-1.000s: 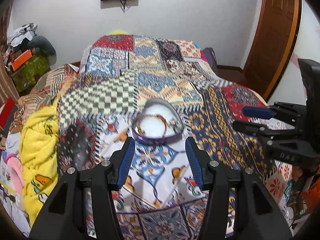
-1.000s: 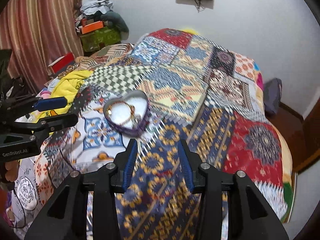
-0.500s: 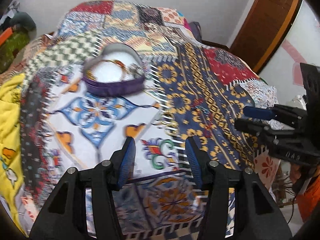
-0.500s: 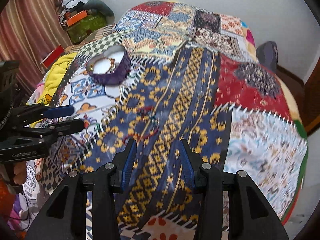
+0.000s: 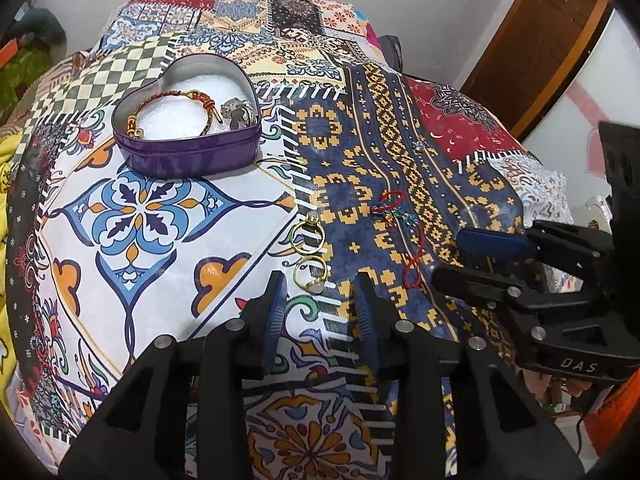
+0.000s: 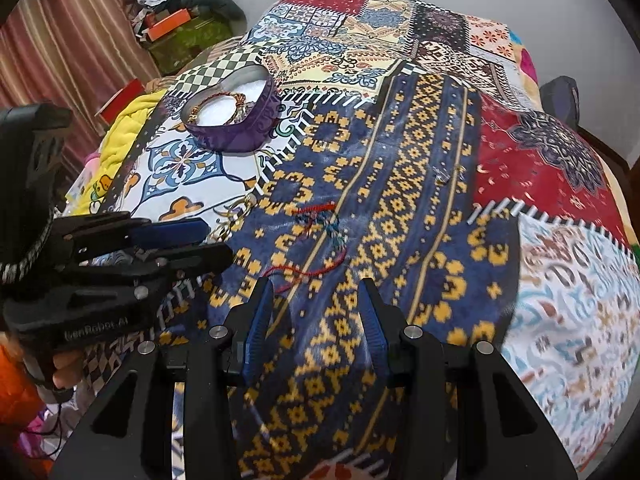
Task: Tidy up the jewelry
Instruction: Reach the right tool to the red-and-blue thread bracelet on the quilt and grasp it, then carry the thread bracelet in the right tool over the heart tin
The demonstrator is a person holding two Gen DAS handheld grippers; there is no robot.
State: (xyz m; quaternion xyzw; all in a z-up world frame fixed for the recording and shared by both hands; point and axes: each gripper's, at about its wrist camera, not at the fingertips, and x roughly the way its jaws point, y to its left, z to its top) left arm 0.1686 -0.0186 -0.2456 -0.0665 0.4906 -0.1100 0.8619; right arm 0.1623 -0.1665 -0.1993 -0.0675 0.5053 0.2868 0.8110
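Observation:
A purple heart-shaped tin point(image 5: 188, 156) point(image 6: 240, 136) sits on the patchwork bedspread and holds a braided bracelet point(image 5: 172, 108) and a silver piece point(image 5: 238, 114). Two gold rings point(image 5: 307, 236) point(image 5: 310, 274) lie on the spread just beyond my left gripper point(image 5: 320, 292), which is open and empty. A red thread bracelet point(image 5: 396, 220) point(image 6: 320, 236) lies right of the rings, directly ahead of my right gripper point(image 6: 316, 296), also open and empty. A tiny silver item point(image 5: 419, 145) point(image 6: 442, 176) lies farther back. Each gripper shows in the other's view: the right gripper point(image 5: 460, 258) and the left gripper point(image 6: 212, 240).
The bed fills both views, with a yellow blanket point(image 6: 120, 128) along its left side. A wooden door point(image 5: 540, 40) stands at the right. Striped curtains point(image 6: 60, 40) and piled boxes point(image 6: 180, 28) are at the back left.
Both grippers have come down and closer to the bedspread, away from the tin. The rings and the red thread bracelet now lie just ahead of the fingertips. Both stay open.

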